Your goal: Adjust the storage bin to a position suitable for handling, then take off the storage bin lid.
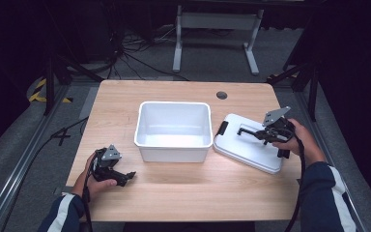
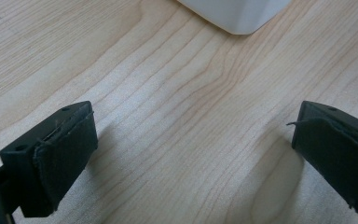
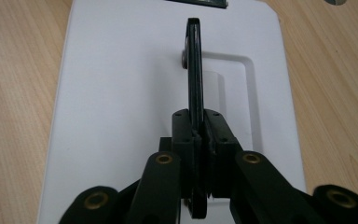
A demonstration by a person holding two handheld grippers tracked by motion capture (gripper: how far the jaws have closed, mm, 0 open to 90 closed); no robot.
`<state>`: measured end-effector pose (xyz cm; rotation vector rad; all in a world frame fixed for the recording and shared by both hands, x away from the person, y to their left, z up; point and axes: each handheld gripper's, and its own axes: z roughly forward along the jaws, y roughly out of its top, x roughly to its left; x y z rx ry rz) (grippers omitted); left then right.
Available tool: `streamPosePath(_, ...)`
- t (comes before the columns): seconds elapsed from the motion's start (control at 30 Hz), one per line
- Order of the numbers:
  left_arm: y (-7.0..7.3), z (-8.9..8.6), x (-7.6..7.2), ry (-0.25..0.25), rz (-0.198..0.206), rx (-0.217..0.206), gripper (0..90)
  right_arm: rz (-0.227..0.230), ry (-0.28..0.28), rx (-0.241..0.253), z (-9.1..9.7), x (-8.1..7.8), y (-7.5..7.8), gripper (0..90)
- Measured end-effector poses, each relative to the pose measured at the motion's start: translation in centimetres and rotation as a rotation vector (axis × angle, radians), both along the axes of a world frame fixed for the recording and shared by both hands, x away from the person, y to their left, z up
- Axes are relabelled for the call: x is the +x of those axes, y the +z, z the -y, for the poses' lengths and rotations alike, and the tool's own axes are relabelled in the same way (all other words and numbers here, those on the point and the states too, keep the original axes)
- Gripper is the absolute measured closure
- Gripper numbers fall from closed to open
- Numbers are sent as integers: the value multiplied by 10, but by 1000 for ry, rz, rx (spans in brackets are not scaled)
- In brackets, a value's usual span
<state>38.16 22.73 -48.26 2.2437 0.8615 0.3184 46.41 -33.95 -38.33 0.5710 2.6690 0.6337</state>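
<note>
White lid (image 1: 251, 150) lies flat at 3 o'clock of the empty white bin (image 1: 173, 130). Its black handle (image 3: 195, 60) is pinched by the right gripper (image 3: 196, 140). Left gripper (image 1: 125, 176), jaws wide, is rested at 7 o'clock. Likely step: lid grasped; a lift and carry over the bin is called for next.

A lab or recording studio, pale wood desk (image 1: 183, 193) with a cable grommet hole (image 1: 221, 94), black curtains (image 1: 348, 43) all around, grey carpet (image 1: 14, 159), loose cables (image 1: 125, 53) on the floor, hazard tape (image 1: 38, 92), metal rails (image 1: 24, 164), a white stand frame (image 1: 217, 29) behind
</note>
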Motion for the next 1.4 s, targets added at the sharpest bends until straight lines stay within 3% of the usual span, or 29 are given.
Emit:
streamPosePath(0.4,0,0,0,-1,0,-2,4,8,-38,32,3,0,-3,815)
streamPosePath(0.67,0,0,0,-5,3,1,6,10,-54,81,1,-6,3,690)
streamPosePath(0.83,0,0,0,-1,-2,2,6,-14,-47,104,-3,-13,7,590)
streamPosePath(0.97,0,0,1,-3,3,2,4,11,-86,116,-4,-23,13,510)
streamPosePath(1.1,0,0,0,-4,0,2,5,59,-160,125,0,-33,18,465)
streamPosePath(1.4,0,0,0,-5,0,0,5,89,-228,196,14,-60,9,453)
